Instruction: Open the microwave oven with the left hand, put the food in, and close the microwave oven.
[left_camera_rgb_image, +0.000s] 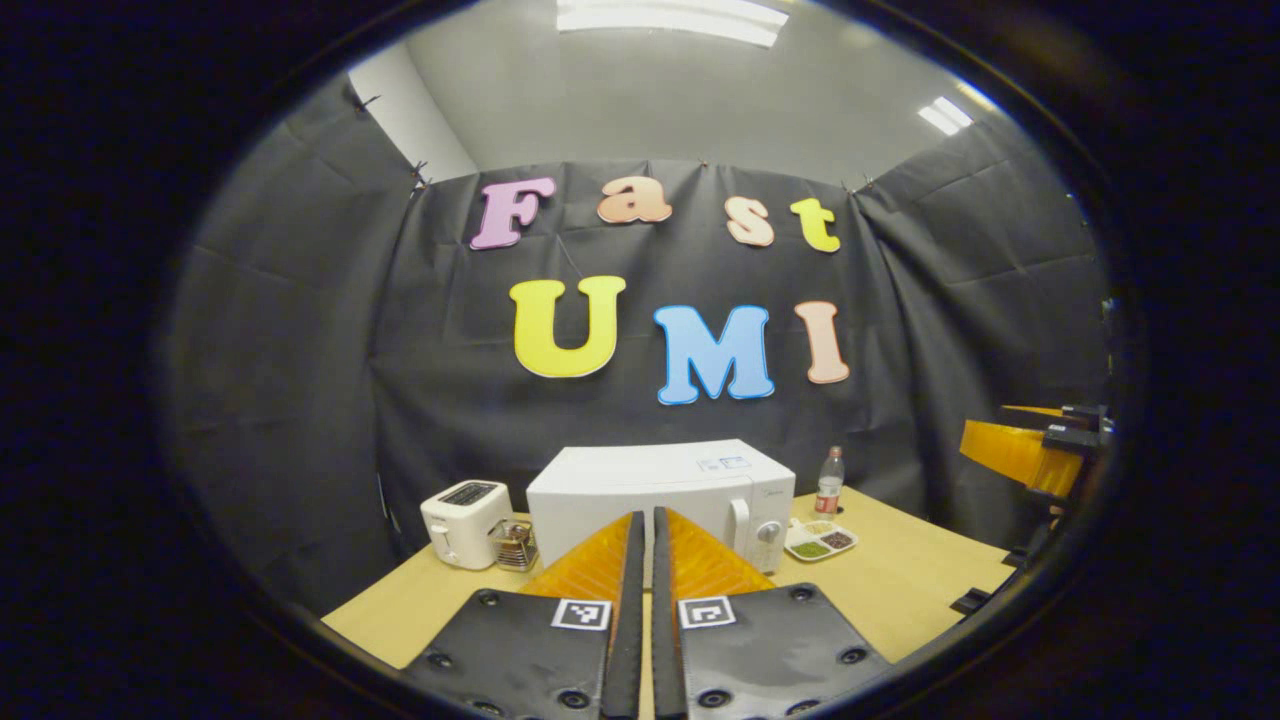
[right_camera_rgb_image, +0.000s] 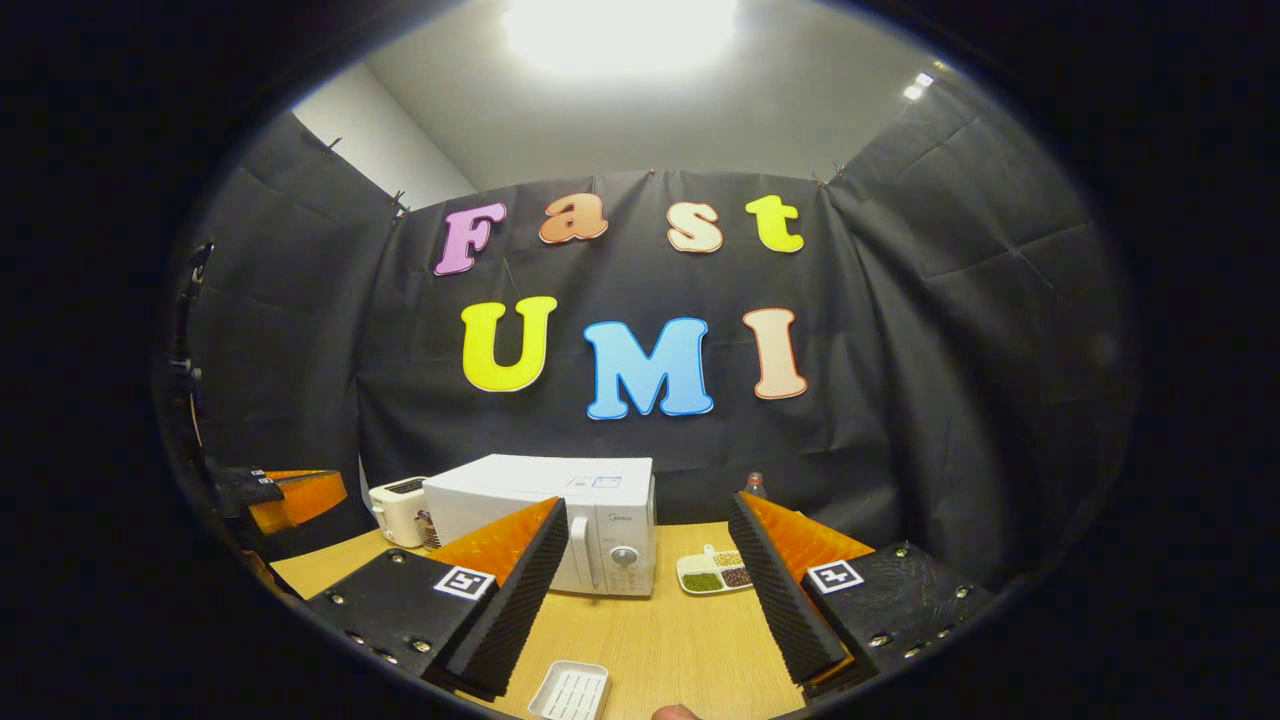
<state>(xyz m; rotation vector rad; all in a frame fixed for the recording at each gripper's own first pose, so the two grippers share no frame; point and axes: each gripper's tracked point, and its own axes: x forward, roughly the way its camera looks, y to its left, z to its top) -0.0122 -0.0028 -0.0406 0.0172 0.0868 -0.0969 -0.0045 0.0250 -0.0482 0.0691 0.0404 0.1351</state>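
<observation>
1. The left gripper (left_camera_rgb_image: 645, 520) is hovering above the desk (left_camera_rgb_image: 900, 590), its fingers pressed nearly together and holding nothing.
2. The right gripper (right_camera_rgb_image: 648, 520) is hanging with fingers spread wide and empty; a ribbed white tray (right_camera_rgb_image: 571, 691) is lying just below.
3. The boxy white microwave (right_camera_rgb_image: 560, 525) is sitting mid-desk, door shut, long axis running sideways, handle and dial facing the grippers.
4. A divided food dish (right_camera_rgb_image: 714, 574) is resting just beside it on the dial side.
5. A toaster (left_camera_rgb_image: 464, 522) is standing on the other side, and a bottle (left_camera_rgb_image: 829, 482) behind the dish.

Microwave (left_camera_rgb_image: 690, 490) front partly behind left gripper (left_camera_rgb_image: 643, 600); white tray (right_camera_rgb_image: 570, 692) cropped at bottom edge.
</observation>
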